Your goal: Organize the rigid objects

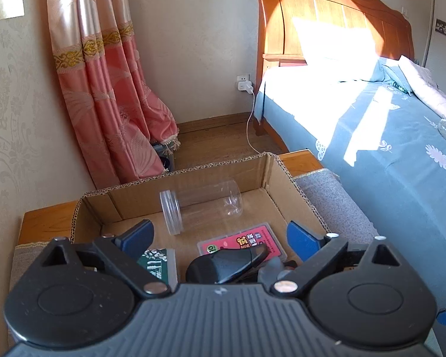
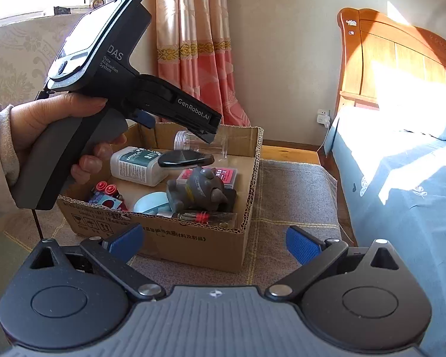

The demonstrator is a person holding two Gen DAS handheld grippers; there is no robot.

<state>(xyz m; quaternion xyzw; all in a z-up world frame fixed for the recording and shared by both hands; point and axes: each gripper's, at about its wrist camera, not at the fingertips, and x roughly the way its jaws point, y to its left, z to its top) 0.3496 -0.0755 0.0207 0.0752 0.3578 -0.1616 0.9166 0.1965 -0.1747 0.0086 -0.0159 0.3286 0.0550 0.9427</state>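
The bed (image 2: 401, 178) with its blue floral cover is standing to the right. The surface (image 2: 288, 196), draped in a grey cloth, is carrying an open cardboard box (image 2: 193, 238). Inside the box, a clear jar (image 1: 202, 205) is lying on its side near the far wall. A white bottle (image 2: 136, 166), a grey cat figurine (image 2: 202, 190), a pink card case (image 1: 240, 242), a pale blue round lid (image 2: 151, 203) and red-capped batteries (image 2: 104, 189) are lying nearer the front.

The left claw (image 1: 220, 239) is hovering over the box interior, fingers spread, with a black glossy object (image 2: 185, 158) just beneath it. The right claw (image 2: 214, 239) is waiting in front of the box, fingers spread, gripping nothing.
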